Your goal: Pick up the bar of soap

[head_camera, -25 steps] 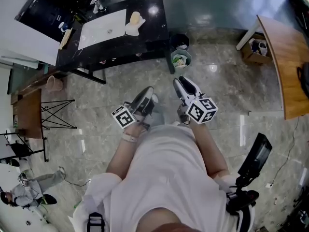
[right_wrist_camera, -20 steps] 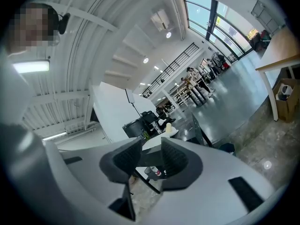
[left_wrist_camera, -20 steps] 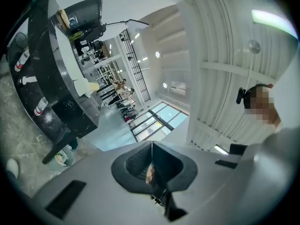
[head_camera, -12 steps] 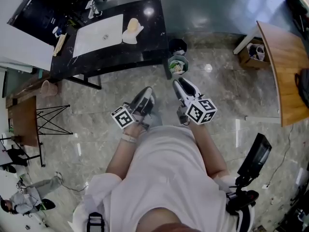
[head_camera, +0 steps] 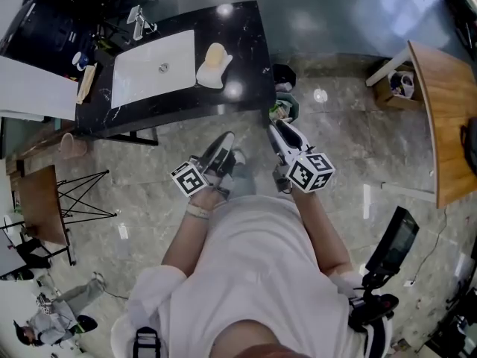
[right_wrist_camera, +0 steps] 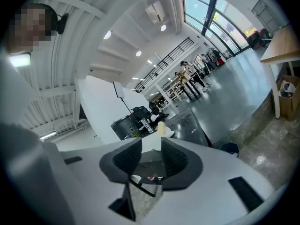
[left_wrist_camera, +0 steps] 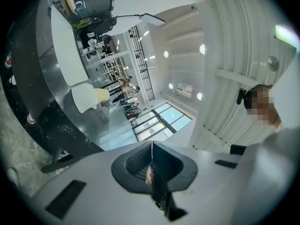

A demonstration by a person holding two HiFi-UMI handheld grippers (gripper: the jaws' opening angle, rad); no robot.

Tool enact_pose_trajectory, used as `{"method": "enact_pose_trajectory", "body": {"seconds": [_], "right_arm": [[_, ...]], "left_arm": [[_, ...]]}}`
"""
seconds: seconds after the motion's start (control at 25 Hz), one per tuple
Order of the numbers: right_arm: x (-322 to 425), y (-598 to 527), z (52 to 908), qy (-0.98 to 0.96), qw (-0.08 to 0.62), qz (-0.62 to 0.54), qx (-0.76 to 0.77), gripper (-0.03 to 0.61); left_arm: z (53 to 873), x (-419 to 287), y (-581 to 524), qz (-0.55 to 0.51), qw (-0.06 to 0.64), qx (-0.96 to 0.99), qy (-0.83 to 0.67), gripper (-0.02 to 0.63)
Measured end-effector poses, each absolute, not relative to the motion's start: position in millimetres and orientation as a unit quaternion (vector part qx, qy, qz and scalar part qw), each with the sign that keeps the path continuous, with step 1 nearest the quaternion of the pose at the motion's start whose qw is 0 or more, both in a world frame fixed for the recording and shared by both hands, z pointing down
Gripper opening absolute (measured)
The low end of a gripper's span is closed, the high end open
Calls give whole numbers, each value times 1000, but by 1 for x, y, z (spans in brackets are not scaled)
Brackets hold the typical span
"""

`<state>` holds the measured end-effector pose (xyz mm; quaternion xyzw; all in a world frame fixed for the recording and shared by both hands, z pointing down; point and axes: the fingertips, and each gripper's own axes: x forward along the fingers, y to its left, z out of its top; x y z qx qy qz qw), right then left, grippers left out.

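On the black tabletop, just right of the white sink: bar of soap, pale yellow, lying on a white dish. Well short of it, above the stone floor: left gripper, jaws pressed together, empty; right gripper, jaws apart, nothing between. The 2 side by side, aimed toward the tabletop, touching nothing.

Counts: 1 black marble counter, 1 white rectangular sink, 1 pale-yellow bar of soap, 1 white soap dish, 1 chrome tap. 2 white handheld grippers: left gripper, right gripper.
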<state>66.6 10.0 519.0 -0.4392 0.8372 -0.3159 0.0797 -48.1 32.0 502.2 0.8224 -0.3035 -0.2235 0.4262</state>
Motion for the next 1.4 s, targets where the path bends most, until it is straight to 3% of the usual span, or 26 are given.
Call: {"method": "enact_pose_trajectory", "body": {"seconds": [0.68, 1.4], "right_arm": [[-39, -148, 525, 830, 58, -325, -450, 140], [-28, -178, 515, 849, 34, -323, -418, 140]], "left_arm": [[502, -154, -129, -227, 434, 822, -291, 9], [492, -144, -158, -236, 408, 819, -326, 11]]}}
